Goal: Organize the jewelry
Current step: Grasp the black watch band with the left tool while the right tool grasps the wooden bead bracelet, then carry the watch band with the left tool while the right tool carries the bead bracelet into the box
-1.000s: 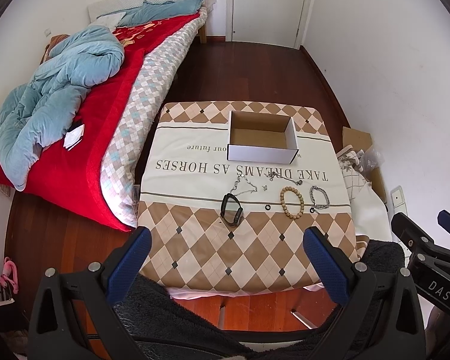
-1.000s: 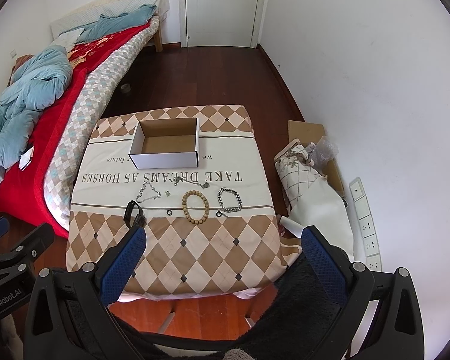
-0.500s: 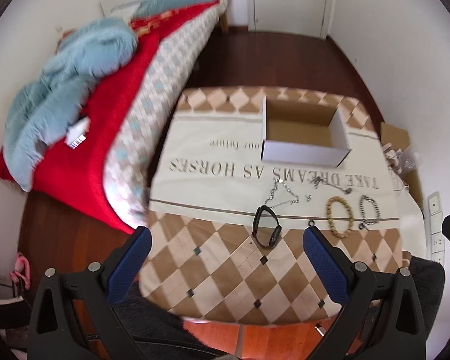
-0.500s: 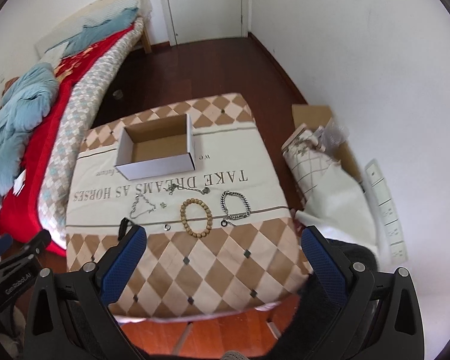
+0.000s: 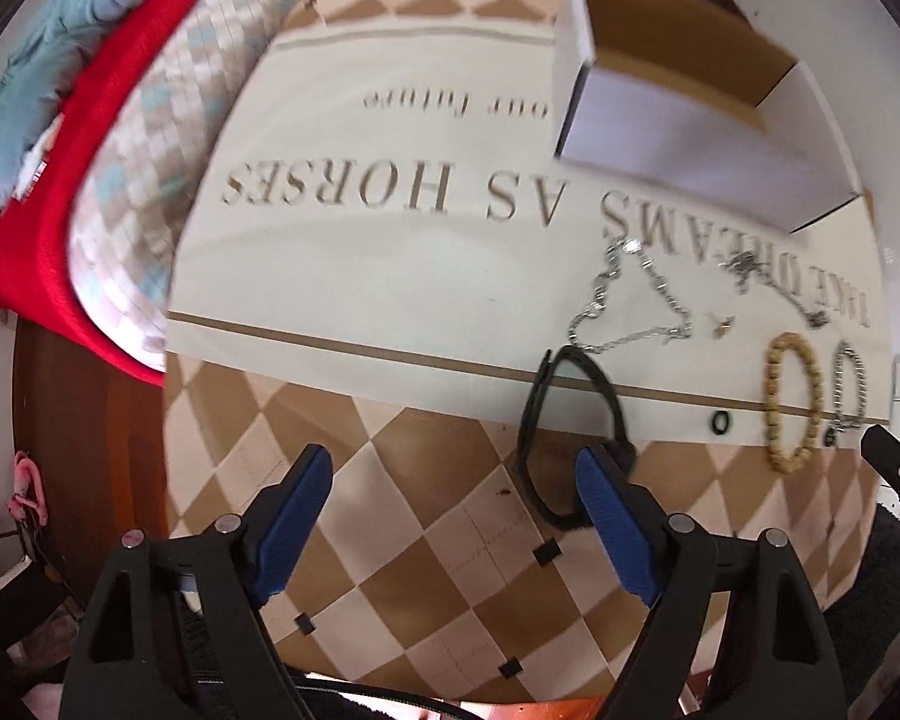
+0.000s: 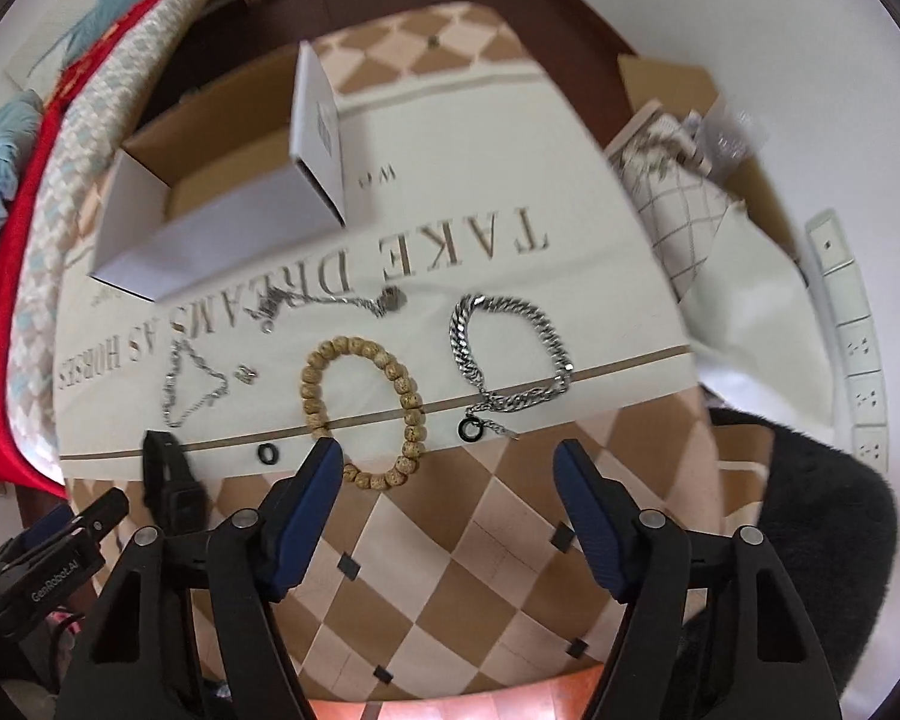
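An open cardboard box point(image 5: 678, 114) point(image 6: 210, 210) stands on the cloth-covered table point(image 5: 390, 300). In front of it lie a black wristband point(image 5: 570, 420) point(image 6: 171, 480), thin silver chains point(image 5: 630, 306) point(image 6: 192, 384), a wooden bead bracelet point(image 5: 792, 402) point(image 6: 360, 408), a heavy silver chain bracelet point(image 6: 510, 354) point(image 5: 849, 384) and small black rings point(image 6: 268, 453). My left gripper point(image 5: 450, 480) is open just above the table, its right finger at the wristband's near end. My right gripper point(image 6: 447, 474) is open, its left finger at the bead bracelet's near edge.
A bed point(image 5: 90, 120) with a red cover and blue quilt runs along the table's left side. A patterned bag point(image 6: 690, 210) and a wall socket strip point(image 6: 852, 330) lie right of the table. The left gripper's body shows in the right wrist view point(image 6: 42, 552).
Both grippers have dropped and moved forward over the table, close to the jewelry. The left one came near the black wristband, the right one near the bead bracelet.
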Action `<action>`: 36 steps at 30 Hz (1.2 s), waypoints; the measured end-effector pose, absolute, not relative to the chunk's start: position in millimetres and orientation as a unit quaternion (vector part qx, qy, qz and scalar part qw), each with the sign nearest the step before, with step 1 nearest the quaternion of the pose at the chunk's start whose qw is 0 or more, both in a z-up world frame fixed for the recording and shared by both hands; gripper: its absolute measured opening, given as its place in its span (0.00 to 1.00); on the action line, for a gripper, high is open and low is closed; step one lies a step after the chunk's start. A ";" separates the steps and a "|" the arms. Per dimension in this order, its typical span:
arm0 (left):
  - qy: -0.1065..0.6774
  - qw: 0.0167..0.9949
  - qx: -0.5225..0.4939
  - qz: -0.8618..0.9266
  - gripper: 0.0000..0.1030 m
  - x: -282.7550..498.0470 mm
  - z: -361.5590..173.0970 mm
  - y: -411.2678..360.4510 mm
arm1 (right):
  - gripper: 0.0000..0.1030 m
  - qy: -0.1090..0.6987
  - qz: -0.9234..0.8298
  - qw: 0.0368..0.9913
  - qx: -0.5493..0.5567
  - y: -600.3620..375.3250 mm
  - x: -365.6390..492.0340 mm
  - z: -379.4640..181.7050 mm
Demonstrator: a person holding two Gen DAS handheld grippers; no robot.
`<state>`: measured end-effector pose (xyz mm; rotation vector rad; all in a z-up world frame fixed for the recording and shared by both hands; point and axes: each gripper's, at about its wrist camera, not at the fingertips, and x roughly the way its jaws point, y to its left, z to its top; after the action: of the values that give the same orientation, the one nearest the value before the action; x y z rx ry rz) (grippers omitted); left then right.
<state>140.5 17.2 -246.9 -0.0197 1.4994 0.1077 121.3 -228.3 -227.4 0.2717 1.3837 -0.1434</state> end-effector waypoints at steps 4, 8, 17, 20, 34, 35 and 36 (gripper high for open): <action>0.695 0.717 -0.009 0.042 0.80 143.3 -267.3 15.8 | 0.68 0.656 -0.065 0.742 0.126 -221.5 130.2 -253.8; 0.701 0.712 -0.012 0.035 0.64 145.9 -280.1 14.9 | 0.63 0.667 -0.061 0.731 0.127 -216.9 138.5 -272.0; 0.685 0.728 0.002 0.007 0.06 149.3 -285.4 6.0 | 0.41 0.649 -0.065 0.754 0.081 -199.4 140.6 -274.7; 0.681 0.732 0.014 0.008 0.05 147.8 -284.7 1.4 | 0.22 0.645 -0.058 0.758 0.072 -195.1 139.7 -272.5; 0.597 0.801 0.030 -0.006 0.04 152.9 -189.1 -16.0 | 0.12 0.587 -0.020 0.803 0.100 -207.6 133.8 -200.1; 0.593 0.805 0.029 -0.007 0.04 151.2 -182.2 -17.4 | 0.12 0.582 -0.015 0.807 0.101 -208.7 133.6 -191.9; 0.588 0.808 0.025 -0.009 0.04 151.6 -173.8 -19.6 | 0.12 0.577 -0.011 0.810 0.102 -210.3 134.9 -185.5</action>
<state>151.6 -19.6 -173.8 0.0537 1.2581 -0.0192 134.9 -210.3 -185.5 0.2172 1.2327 -0.0237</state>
